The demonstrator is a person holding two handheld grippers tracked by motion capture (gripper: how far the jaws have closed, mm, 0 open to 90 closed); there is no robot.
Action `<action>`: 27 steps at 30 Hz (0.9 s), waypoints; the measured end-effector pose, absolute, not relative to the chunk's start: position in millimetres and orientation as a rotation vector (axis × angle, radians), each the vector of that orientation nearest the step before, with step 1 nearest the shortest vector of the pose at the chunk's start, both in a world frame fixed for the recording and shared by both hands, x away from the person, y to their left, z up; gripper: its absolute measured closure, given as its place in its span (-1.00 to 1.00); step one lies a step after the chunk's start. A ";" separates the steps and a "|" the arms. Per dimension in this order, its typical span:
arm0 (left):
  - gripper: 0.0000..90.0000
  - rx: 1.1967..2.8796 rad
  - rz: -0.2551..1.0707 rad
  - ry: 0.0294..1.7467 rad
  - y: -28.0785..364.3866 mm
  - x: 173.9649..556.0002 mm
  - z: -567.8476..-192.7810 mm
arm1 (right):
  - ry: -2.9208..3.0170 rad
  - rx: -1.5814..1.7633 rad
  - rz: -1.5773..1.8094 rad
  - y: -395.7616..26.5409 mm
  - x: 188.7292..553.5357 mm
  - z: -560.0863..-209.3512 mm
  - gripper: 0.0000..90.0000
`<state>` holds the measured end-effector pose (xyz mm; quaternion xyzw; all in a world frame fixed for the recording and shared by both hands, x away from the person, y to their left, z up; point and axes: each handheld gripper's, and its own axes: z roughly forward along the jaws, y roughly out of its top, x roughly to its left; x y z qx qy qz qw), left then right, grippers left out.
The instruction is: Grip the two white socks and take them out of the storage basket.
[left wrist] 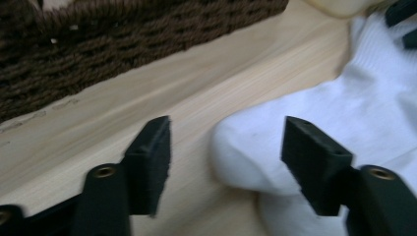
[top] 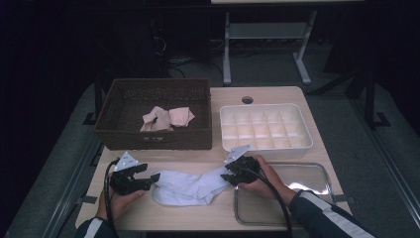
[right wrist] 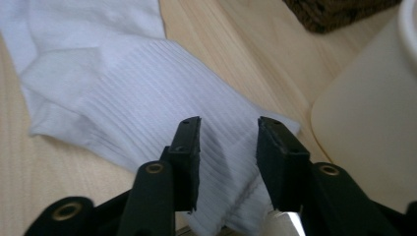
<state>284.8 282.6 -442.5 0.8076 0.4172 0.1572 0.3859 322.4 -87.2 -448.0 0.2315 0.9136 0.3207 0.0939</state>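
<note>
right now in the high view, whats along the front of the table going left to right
left gripper → white sock → right gripper → metal tray

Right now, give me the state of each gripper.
Left gripper: open, fingers either side of the sock toe.
Right gripper: open above the sock cuff.
</note>
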 end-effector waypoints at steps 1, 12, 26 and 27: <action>-0.16 2.078 0.408 1.075 283.5 288.2 -445.8 | 2.719 0.702 0.953 -88.3 324.4 -450.1 0.45; 0.80 2.194 0.321 1.051 278.7 291.1 -460.1 | 2.674 0.666 0.937 -88.4 322.5 -453.8 0.95; 0.94 2.016 0.362 0.957 278.0 264.3 -420.5 | 2.601 0.677 1.075 -102.4 318.6 -427.4 1.00; 0.94 2.016 0.362 0.957 278.0 264.3 -420.5 | 2.601 0.677 1.075 -102.4 318.6 -427.4 1.00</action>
